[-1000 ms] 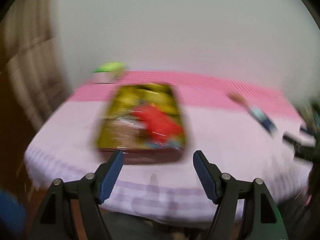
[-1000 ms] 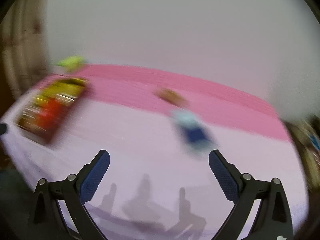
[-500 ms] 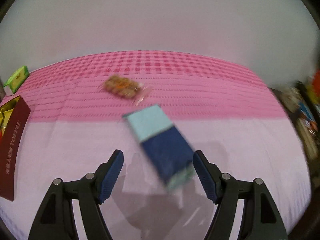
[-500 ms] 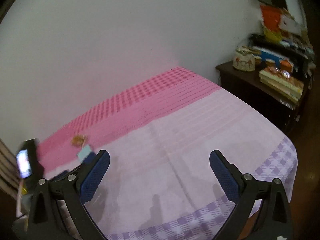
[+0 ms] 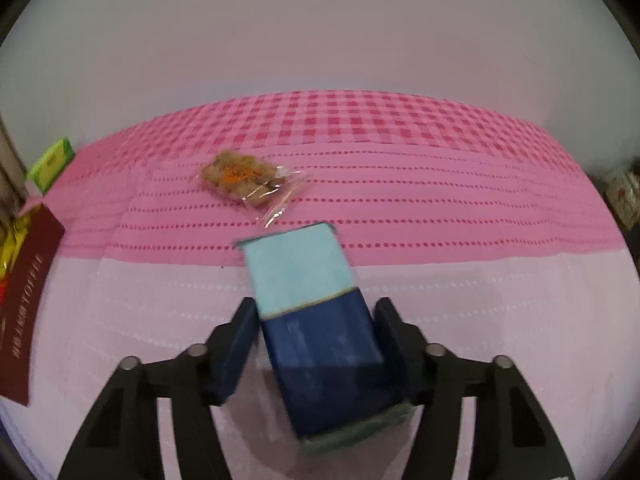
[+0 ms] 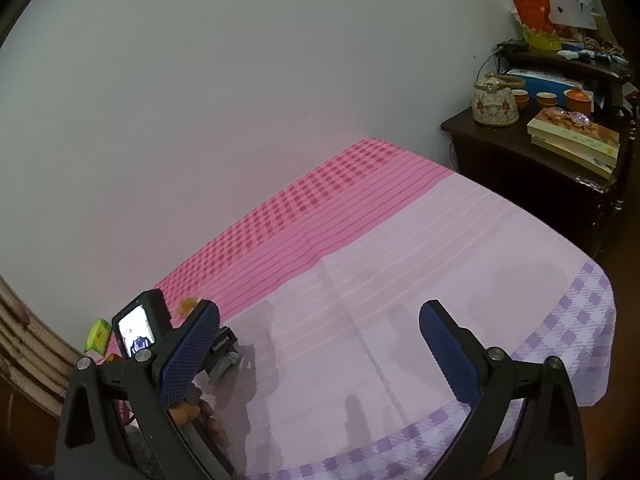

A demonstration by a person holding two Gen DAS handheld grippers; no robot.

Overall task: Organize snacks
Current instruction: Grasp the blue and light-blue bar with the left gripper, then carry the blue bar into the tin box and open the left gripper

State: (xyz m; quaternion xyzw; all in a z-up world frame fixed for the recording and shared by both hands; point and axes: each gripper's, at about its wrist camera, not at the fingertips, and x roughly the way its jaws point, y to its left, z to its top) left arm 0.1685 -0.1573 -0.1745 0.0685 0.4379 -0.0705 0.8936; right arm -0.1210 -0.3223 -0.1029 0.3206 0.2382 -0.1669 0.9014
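Note:
A box, light blue on its far half and dark blue on its near half (image 5: 300,272), lies on the pink tablecloth (image 5: 440,200). My left gripper (image 5: 316,306) is closing around its dark end, and both blue pads meet its sides. Behind the box lies a clear packet of brown biscuits (image 5: 244,176). In the right wrist view, my right gripper (image 6: 320,308) stands open over the pale cloth with nothing between its fingers. The left gripper's body with its lit screen (image 6: 140,328) shows at the lower left, a hand (image 6: 196,412) below it.
A maroon tin of sweets (image 5: 24,292) sits at the table's left edge, with a green packet (image 5: 50,164) behind it. A dark side cabinet (image 6: 520,160) with a teapot, cups and books stands to the right of the table. A white wall backs the table.
My left gripper swung right from the maroon tin to the blue box, and its fingers have closed in onto the box's sides. The right gripper rolled and now faces the table's right end.

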